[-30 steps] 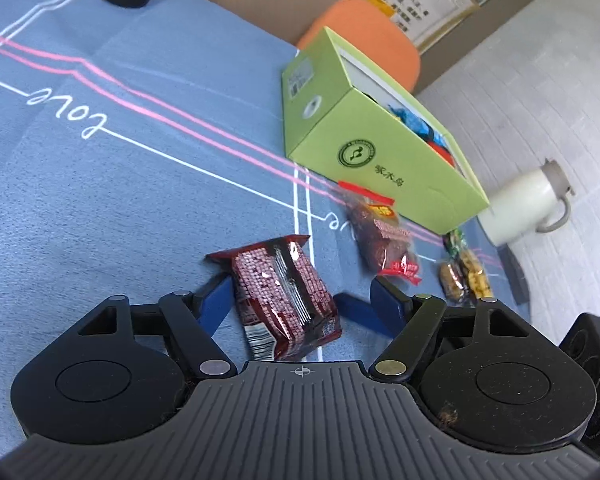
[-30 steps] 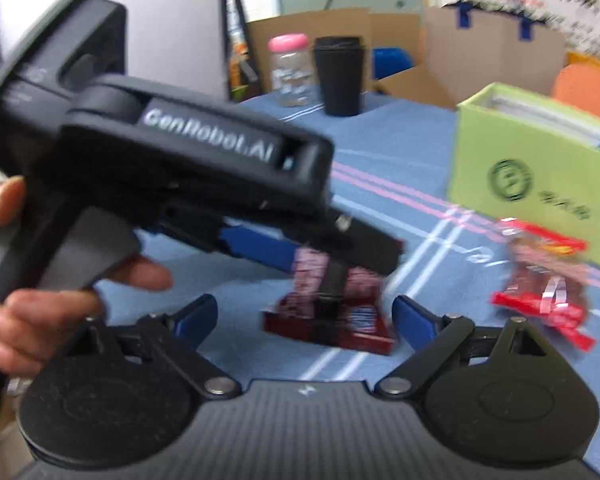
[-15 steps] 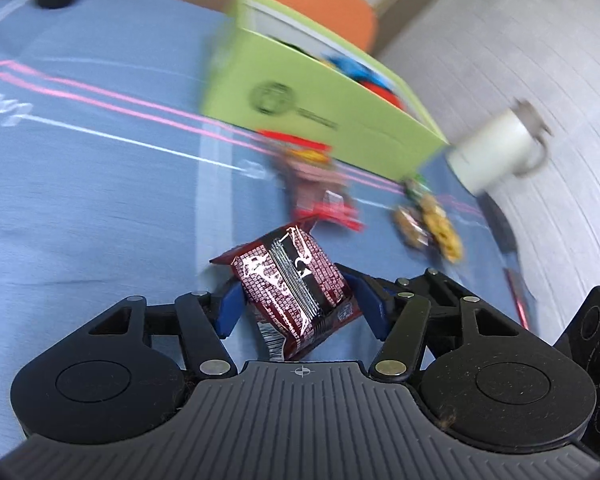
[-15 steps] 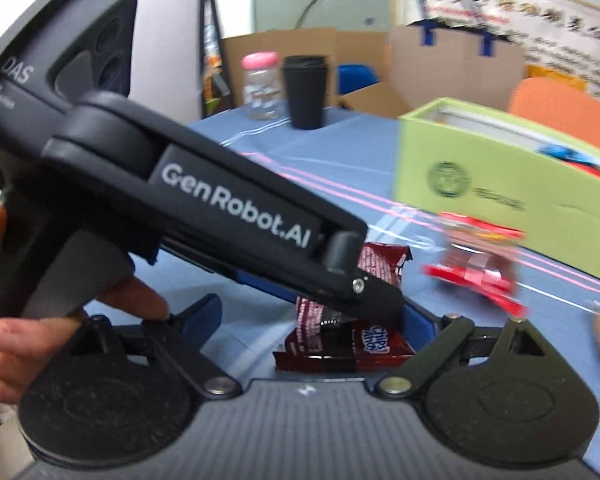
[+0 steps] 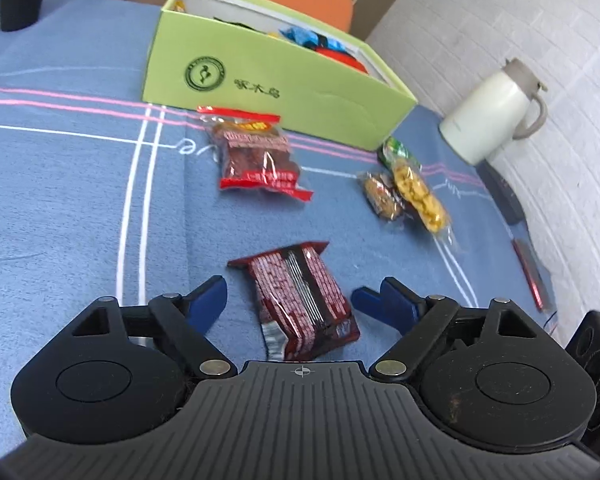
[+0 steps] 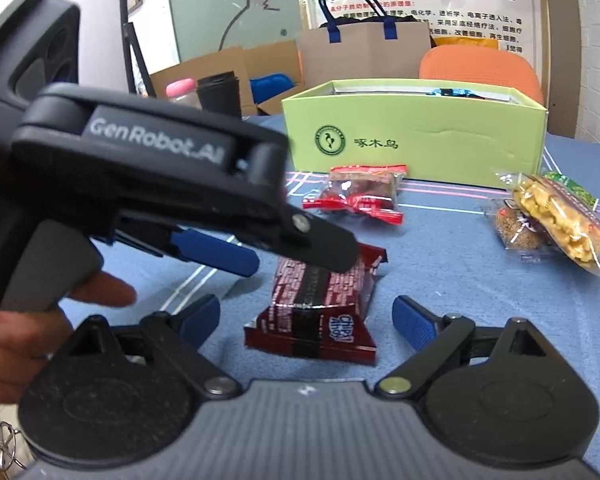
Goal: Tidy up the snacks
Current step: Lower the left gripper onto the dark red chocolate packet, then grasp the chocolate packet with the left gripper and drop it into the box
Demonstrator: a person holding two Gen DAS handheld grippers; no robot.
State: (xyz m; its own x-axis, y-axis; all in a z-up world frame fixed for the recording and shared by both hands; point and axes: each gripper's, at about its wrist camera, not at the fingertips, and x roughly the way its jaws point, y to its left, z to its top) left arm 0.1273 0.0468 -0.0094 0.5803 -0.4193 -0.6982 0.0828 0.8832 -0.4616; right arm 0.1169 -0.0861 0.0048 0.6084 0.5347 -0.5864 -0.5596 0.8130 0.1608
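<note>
Snack packet (image 5: pixel 302 300), dark red: flat on desk (image 5: pixel 60 208), between my left hand-held gripper (image 5: pixel 288 296)'s opening, non-touching jaws; right hand-held gripper (image 6: pixel 306 320) wide, empty.

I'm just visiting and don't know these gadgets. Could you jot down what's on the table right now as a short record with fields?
Surface: blue tablecloth with pink and white lines
Container: green box, open top, some snacks inside
Nearest snack: dark red packet, lying on the cloth
Other loose snacks: red-edged packet; clear biscuit packets
Left gripper: jaws opening, dark red packet between them, pads clear of it
Right gripper: open, holding nothing
Beyond the table edge: white jug
</note>
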